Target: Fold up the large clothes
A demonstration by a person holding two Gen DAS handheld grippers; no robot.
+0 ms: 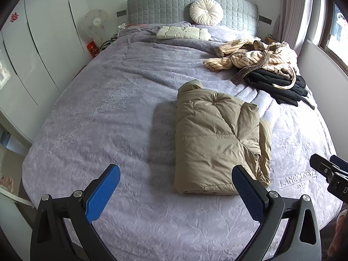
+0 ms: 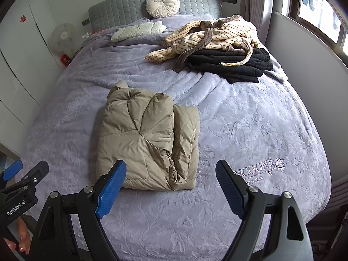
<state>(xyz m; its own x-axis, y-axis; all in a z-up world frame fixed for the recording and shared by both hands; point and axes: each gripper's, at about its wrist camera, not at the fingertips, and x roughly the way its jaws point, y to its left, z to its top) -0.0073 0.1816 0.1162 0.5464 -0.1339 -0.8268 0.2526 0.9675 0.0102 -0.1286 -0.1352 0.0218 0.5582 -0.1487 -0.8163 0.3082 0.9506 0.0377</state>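
Both tools hang released over the foot of the bed (image 1: 65,113), each with its fingers spread wide and holding nothing. The left tool (image 1: 176,192) and the right tool (image 2: 170,187) appear drawn back, probably because the tan puffer jacket (image 2: 143,143) needs no more work. It lies folded into a compact block on the lavender bedspread (image 2: 250,130), at twelve o'clock from the left tool and eleven o'clock from the right. Farther off, at one o'clock, a striped cream robe (image 2: 215,34) sprawls unfolded over a stack of black clothing (image 2: 237,65), likely next. At the headboard (image 1: 165,6), a round cushion (image 1: 206,12) rests above a small folded pale garment (image 1: 182,32).
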